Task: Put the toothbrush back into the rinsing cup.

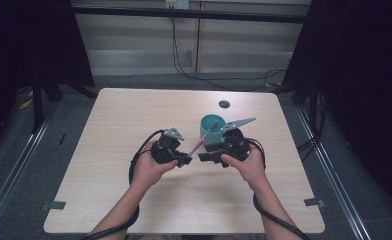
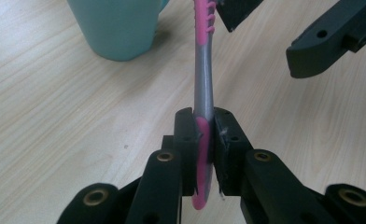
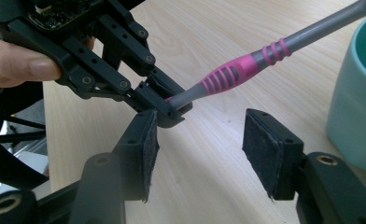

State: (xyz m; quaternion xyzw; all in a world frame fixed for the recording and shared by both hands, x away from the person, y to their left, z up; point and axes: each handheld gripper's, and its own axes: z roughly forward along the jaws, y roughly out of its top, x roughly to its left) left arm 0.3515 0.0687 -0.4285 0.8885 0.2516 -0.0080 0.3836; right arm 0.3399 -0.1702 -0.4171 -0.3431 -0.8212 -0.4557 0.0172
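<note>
Left gripper point(image 2: 203, 135) is clamping the toothbrush point(image 2: 203, 88) by its handle end, jaws closed tight on both sides of it. Pink tip of the handle is sticking out below the jaws toward the camera. Grey shaft is running straight up the view, turning pink and ribbed near the top edge. Teal cup point(image 2: 118, 25) is sitting on the wooden table point(image 2: 55, 116) at upper left, just beside the brush shaft, top cropped. Right gripper point(image 2: 284, 32) is hanging at upper right with its two black jaws spread apart, one of them just beside the ribbed pink section; can't tell if it's touching.
</note>
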